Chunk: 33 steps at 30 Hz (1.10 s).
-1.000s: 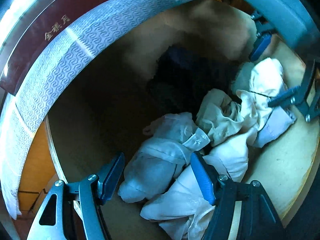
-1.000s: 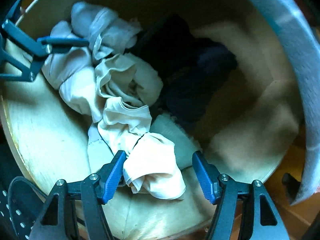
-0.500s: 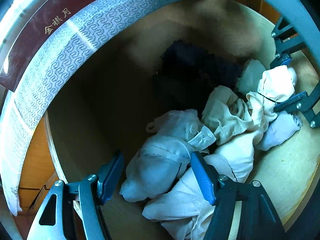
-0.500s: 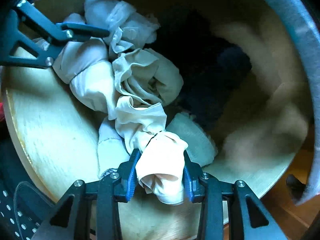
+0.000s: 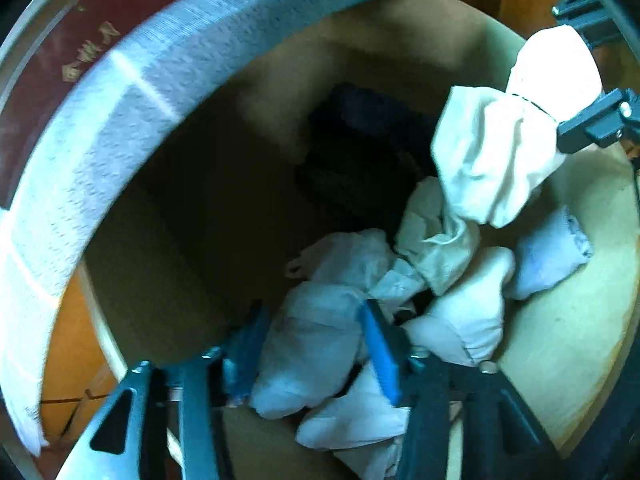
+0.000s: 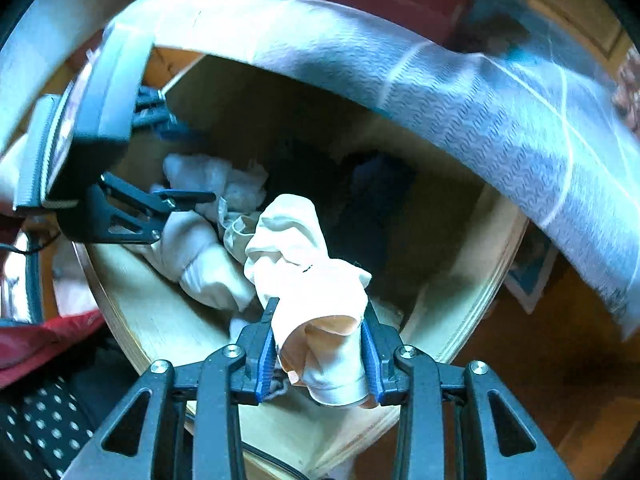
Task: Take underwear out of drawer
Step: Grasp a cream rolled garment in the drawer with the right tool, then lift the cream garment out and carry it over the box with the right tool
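Observation:
A heap of pale underwear lies in a wooden drawer. My left gripper points down into it. Its jaws are closing, and the blue pads press both sides of a bluish-white bundle. My right gripper is shut on a cream piece of underwear, which it holds raised above the heap. In the left wrist view that cream piece hangs at the upper right from the right gripper's fingers. The left gripper's fingers show at the left of the right wrist view.
Dark garments fill the drawer's shadowed back. A patterned pale cloth hangs over the edge above the drawer, beside a dark red surface with gold characters. Bare drawer floor lies in front of the heap.
The right gripper shut on the cream underwear and lifted it out of the heap. The left gripper's jaws narrowed onto the bluish-white bundle.

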{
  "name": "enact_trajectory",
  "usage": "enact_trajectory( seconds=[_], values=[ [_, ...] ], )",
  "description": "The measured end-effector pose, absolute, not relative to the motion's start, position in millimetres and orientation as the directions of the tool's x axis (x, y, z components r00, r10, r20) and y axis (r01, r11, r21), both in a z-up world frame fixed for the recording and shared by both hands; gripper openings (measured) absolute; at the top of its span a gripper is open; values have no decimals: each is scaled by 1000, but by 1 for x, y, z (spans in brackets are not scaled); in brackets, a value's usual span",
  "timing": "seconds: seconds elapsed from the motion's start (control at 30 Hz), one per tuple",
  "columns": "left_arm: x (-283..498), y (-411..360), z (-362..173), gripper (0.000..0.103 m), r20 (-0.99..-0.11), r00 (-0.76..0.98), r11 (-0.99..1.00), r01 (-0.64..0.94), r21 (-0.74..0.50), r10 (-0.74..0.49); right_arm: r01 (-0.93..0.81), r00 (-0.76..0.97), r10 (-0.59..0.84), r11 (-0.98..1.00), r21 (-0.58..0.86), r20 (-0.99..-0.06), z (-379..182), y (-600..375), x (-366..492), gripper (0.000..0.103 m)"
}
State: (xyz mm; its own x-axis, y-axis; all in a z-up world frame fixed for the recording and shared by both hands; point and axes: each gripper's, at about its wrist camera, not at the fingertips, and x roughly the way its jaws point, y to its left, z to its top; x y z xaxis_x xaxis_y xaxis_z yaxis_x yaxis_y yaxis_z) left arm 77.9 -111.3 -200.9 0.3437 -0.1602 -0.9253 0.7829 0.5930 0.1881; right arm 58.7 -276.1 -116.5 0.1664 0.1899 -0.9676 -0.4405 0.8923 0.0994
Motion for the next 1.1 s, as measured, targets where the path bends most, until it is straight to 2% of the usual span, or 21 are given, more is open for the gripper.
enact_trajectory(
  seconds=[0.13, 0.2, 0.47, 1.1],
  values=[
    [83, -117, -202, 44, -950, 270, 537, 831, 147, -157, -401, 169, 241, 903, 157, -956, -112, -288, 55, 37],
    [87, -117, -207, 51, -963, 227, 524, 843, 119, -146, -393, 176, 263, 902, 177, -949, -108, -294, 54, 37],
    [104, -138, -227, 57, -973, 209, 527, 840, 127, -98, -363, 196, 328, 900, 242, -924, -95, -301, 51, 37],
    [63, -107, -230, 41, -937, 314, 578, 797, 172, -154, -284, 284, 372, 913, 293, -884, -65, -339, 48, 37]
  ],
)
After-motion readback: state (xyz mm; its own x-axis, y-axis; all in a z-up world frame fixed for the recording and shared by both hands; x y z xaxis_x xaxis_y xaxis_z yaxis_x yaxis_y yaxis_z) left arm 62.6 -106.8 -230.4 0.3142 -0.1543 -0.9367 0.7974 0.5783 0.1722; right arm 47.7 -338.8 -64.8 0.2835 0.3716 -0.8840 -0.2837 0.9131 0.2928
